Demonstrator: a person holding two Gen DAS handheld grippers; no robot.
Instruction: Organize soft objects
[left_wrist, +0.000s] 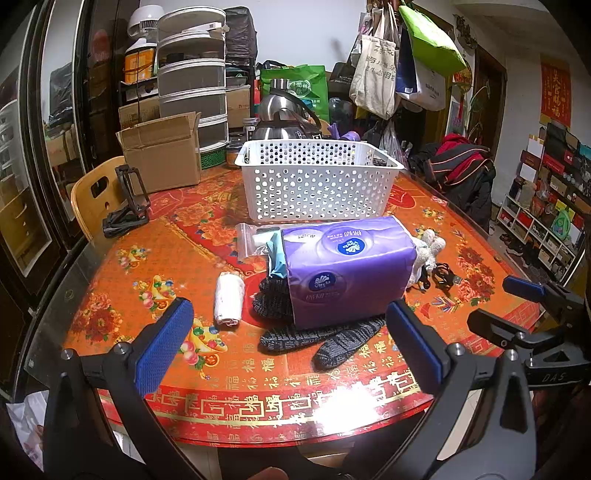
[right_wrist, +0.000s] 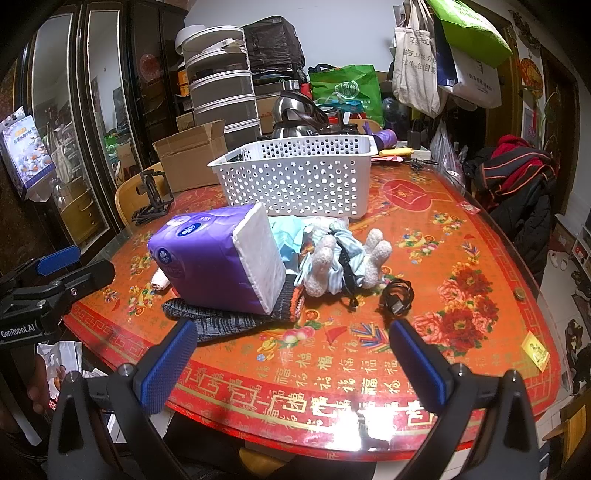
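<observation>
Jaws of left gripper (left_wrist: 286, 341) and right gripper (right_wrist: 295, 363) we find wide apart, empty, above bench (right_wrist: 461, 321); tissue pack (left_wrist: 347, 269) overlies gloves (left_wrist: 317, 338).

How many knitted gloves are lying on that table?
2 show: one glove pokes out left of the purple tissue pack, the other glove lies under its near edge. More may be hidden beneath.

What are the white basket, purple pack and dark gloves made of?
White basket: rigid moulded plastic, going by the even round holes and slight sheen.
Purple pack: tissues in thin glossy plastic film; it shows wrinkles and glare, with white paper at the end.
Dark gloves: knitted yarn, matte, with a ribbed texture.
</observation>
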